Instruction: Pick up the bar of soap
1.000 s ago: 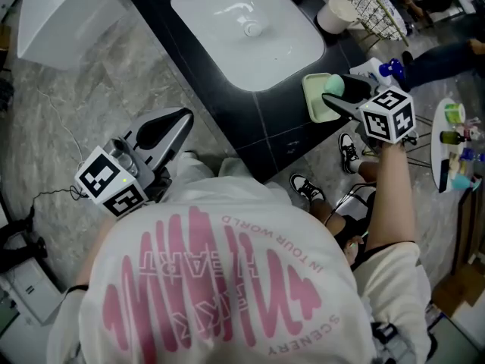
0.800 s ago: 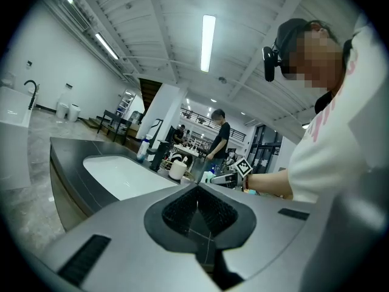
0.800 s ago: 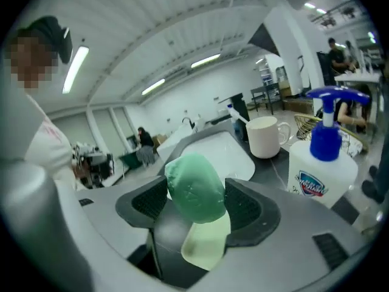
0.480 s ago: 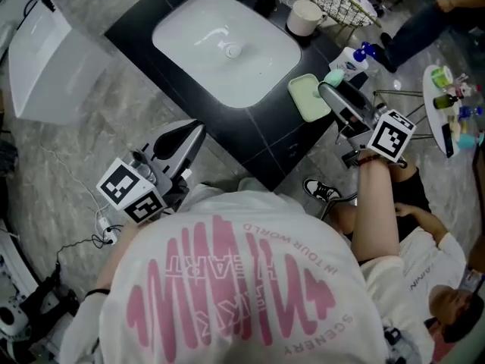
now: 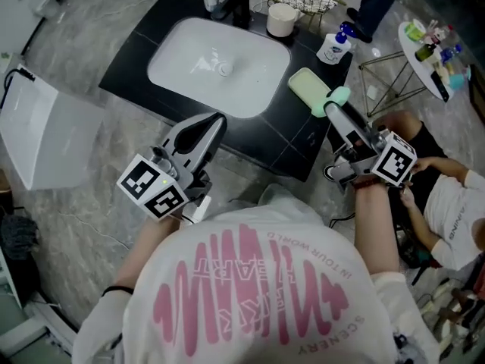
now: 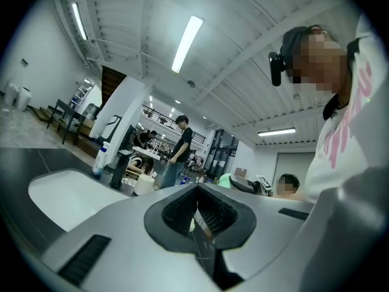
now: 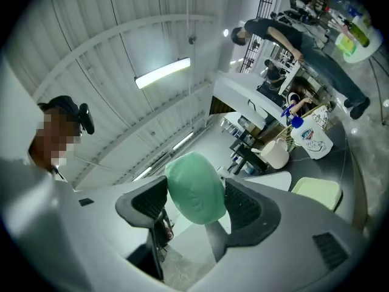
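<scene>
The soap (image 7: 194,190) is showing mint green between black ribbed pads (image 7: 147,201) on the silver-grey right gripper (image 5: 333,105). The left gripper (image 5: 218,120) is wearing the same silver-grey. The left cube (image 5: 151,188) and the right cube (image 5: 395,160) are carrying black square markers on white. At ten o'clock from the soap, a pale green dish (image 5: 307,86) is lying on the black counter (image 5: 132,48), which is showing thin pale seams. The sink (image 5: 178,59) is gleaming white. The floor (image 5: 83,196) is showing grey marbling. The shirt (image 5: 250,294) is showing white with pink waves and lettering.

Soap (image 5: 339,95) just beside dish (image 5: 305,86), right of sink (image 5: 250,59); cup (image 5: 281,20) behind.
</scene>
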### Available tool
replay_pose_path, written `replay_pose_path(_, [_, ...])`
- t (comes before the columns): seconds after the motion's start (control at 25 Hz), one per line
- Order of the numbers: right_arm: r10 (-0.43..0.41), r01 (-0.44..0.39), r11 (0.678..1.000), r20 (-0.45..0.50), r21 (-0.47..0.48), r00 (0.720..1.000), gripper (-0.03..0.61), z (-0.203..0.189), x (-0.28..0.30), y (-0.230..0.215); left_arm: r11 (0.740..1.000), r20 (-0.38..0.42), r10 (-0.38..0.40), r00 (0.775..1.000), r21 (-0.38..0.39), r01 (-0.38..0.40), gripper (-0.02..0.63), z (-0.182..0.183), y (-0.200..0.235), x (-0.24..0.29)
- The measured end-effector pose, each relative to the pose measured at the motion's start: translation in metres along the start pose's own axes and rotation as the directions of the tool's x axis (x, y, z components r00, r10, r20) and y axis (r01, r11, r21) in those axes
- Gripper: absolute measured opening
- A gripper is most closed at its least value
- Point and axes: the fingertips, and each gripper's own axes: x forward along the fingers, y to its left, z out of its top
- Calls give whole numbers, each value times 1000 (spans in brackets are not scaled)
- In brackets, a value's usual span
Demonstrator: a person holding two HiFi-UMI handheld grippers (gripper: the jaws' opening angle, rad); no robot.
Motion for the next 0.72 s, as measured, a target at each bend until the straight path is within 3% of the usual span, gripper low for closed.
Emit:
replay_pose_path(0.28, [-23, 4, 994, 167, 110, 986, 307, -31, -25, 46, 992, -4, -110, 994, -68, 110, 9, -1, 0, -18])
replay_pose_path(0.52, [-25, -33, 983, 309, 182, 951, 308, -48, -50, 77, 980, -26, -174, 984, -106, 171, 9, -10, -5, -29])
replay_pose_path(0.72, [-24, -36, 988, 381, 148, 924, 308, -47, -64, 99, 974, -37, -198, 980, -116, 192, 9, -14, -10, -39])
